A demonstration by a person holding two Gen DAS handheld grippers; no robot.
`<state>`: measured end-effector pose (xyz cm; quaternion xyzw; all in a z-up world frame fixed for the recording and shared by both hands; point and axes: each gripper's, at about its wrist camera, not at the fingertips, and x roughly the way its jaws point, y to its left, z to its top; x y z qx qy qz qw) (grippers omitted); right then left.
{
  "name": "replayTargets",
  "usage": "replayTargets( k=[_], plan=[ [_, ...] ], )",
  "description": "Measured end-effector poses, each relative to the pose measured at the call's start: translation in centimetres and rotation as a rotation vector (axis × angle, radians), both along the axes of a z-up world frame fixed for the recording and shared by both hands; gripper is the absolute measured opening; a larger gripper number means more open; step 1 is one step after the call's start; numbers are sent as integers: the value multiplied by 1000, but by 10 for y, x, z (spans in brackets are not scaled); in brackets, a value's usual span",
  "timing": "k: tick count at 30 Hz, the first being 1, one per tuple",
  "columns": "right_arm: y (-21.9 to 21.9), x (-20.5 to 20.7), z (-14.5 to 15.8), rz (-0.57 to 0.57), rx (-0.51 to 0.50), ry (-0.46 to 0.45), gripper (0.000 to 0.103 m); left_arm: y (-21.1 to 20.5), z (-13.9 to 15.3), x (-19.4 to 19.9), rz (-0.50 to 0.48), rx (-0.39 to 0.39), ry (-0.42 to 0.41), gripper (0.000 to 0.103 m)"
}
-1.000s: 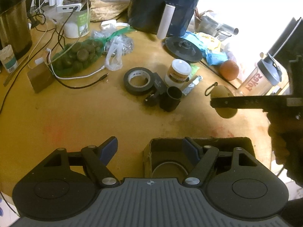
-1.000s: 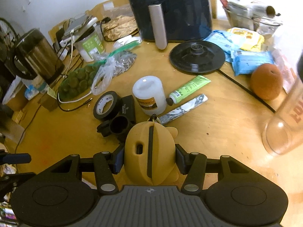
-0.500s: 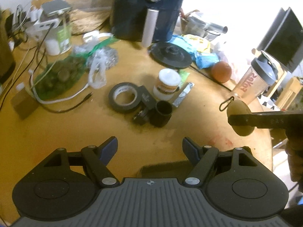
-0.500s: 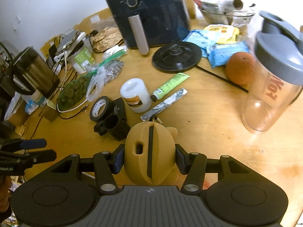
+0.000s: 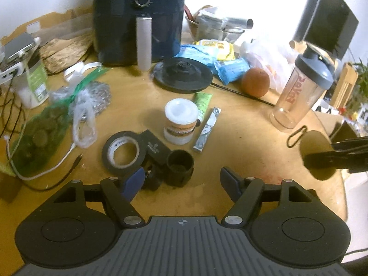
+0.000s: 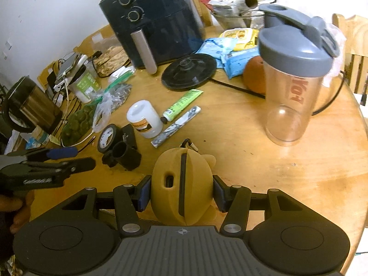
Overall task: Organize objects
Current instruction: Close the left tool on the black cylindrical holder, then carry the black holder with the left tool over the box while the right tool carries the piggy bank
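My right gripper [image 6: 181,195] is shut on a mustard-yellow soft case [image 6: 184,179] with a small clip at its far end, held above the round wooden table [image 6: 287,184]. The same case [image 5: 317,158] shows at the right edge of the left wrist view. My left gripper [image 5: 181,179] hangs over the table's near side, its jaws closing with nothing pressed between the pads. A black cup-shaped holder [image 5: 179,170] lies just beyond its fingertips, beside a black tape roll [image 5: 124,153]. From the right wrist view, the left gripper [image 6: 64,158] is at the far left.
A white jar [image 5: 180,122], a green tube [image 5: 202,103] and a silver sachet [image 5: 207,131] lie mid-table. A clear shaker bottle [image 6: 292,80] stands right, near an orange [image 5: 255,81]. An air fryer [image 5: 138,18], kettle base [image 5: 182,74] and bagged green items [image 5: 39,138] fill the back and left.
The left gripper moved forward off the cardboard box, which left view, toward the black holder, and its jaws narrowed slightly. The right gripper carried the yellow case toward the shaker bottle.
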<state>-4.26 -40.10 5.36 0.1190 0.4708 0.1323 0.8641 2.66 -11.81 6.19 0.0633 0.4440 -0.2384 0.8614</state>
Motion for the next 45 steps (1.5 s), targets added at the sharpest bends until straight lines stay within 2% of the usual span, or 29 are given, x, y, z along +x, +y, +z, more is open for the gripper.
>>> replayTargets(
  k=[7,9,13,17,27,45],
  plan=[
    [-15,-6,1,-42,5,-1,57,-18,-18,18,-26,41,18,60],
    [-19,-7,1,-53,6,0,57,-22,-23,23,-26,57,28,51],
    [-26,-9,0,-72,8,1,57,-28,-35,30,-20,81,49,47],
    [-31,-11,1,-85,10,-1,57,-30,-41,35,-6,87,66,38],
    [-34,-14,-1,-91,14,0,57,-32,-40,38,1,101,84,37],
    [-18,-20,3,-40,12,-5,57,3,21,-9,26,-52,15,37]
  ],
)
